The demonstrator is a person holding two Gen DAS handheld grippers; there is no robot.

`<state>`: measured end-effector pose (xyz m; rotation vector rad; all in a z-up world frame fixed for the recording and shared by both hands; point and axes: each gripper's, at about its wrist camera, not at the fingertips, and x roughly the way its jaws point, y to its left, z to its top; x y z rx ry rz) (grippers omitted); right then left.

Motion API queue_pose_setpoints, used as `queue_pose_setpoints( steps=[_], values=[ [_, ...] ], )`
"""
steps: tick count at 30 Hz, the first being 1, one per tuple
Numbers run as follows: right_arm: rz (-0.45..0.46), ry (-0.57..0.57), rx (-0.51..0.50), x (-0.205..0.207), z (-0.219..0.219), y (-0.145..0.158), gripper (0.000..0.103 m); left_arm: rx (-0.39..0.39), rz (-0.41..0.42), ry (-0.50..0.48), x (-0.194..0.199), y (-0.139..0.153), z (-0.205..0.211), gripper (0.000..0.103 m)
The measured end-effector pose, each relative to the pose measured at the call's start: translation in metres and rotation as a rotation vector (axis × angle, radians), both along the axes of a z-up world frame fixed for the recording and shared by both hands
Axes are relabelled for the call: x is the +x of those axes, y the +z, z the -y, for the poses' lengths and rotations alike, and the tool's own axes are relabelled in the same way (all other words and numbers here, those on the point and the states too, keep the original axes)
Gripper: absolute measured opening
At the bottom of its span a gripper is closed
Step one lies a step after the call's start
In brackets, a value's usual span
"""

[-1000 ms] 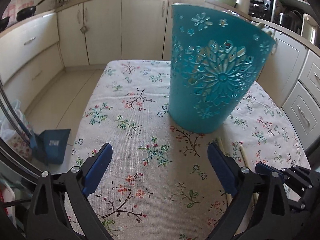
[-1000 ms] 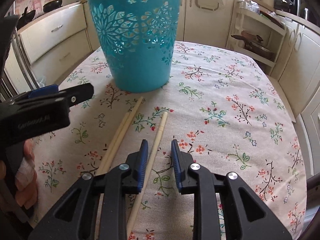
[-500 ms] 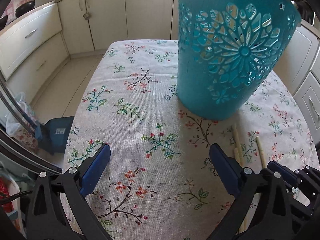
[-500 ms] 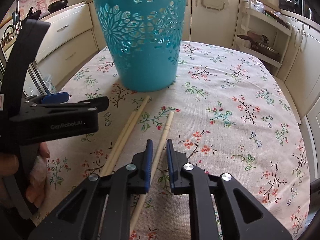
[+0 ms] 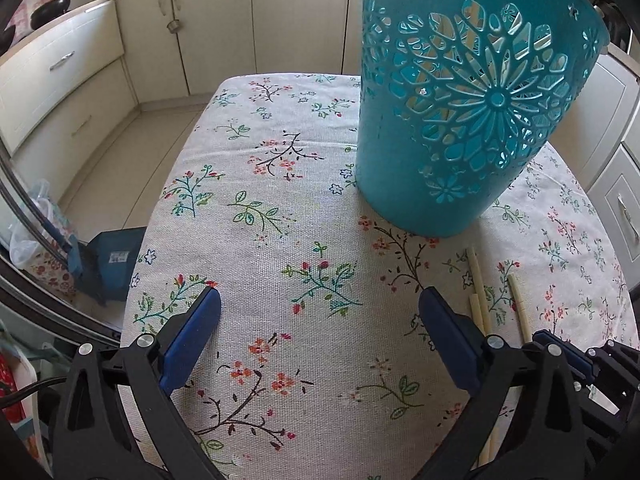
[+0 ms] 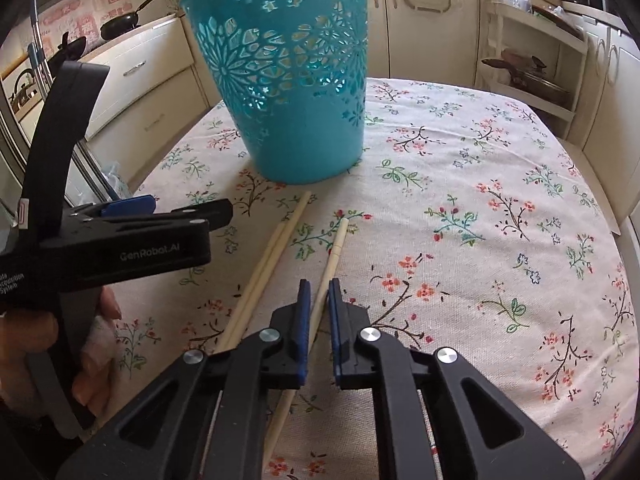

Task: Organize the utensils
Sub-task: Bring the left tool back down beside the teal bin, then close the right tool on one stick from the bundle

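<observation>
A teal cut-out basket (image 5: 460, 120) (image 6: 296, 92) stands upright on the floral tablecloth (image 5: 280, 208), with pale sticks showing through its holes. In front of it lie a pair of pale chopsticks (image 6: 272, 256) and a single chopstick (image 6: 338, 240). My right gripper (image 6: 318, 292) is low over the cloth, its jaws closing on the single chopstick, which runs between the blue pads. My left gripper (image 5: 320, 300) hovers open over bare cloth to the left of the chopsticks (image 5: 478, 292), with nothing between its fingers.
Cream kitchen cabinets (image 5: 200, 28) surround the table, and an open shelf unit (image 6: 532, 60) stands at the back right. A blue dustpan (image 5: 112, 260) sits on the floor past the table's left edge. A hand (image 6: 92, 352) holds the left tool.
The right jaws have narrowed around the single chopstick. The left gripper has tipped slightly, so the basket looms larger and the chopsticks show more in its view.
</observation>
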<state>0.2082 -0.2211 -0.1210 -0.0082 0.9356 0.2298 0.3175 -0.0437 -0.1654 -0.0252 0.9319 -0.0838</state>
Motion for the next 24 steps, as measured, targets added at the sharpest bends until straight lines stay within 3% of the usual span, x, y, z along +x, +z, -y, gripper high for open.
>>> queue_pose_setpoints(
  steps=[16,24],
  values=[
    [-0.004,0.001,0.028,-0.005,0.002,0.002,0.009,-0.003,0.0,-0.001,0.0,0.0,-0.001,0.095],
    [0.015,0.002,0.204,-0.02,0.009,0.026,0.009,-0.003,0.0,-0.001,0.0,-0.001,-0.001,0.095]
  ],
)
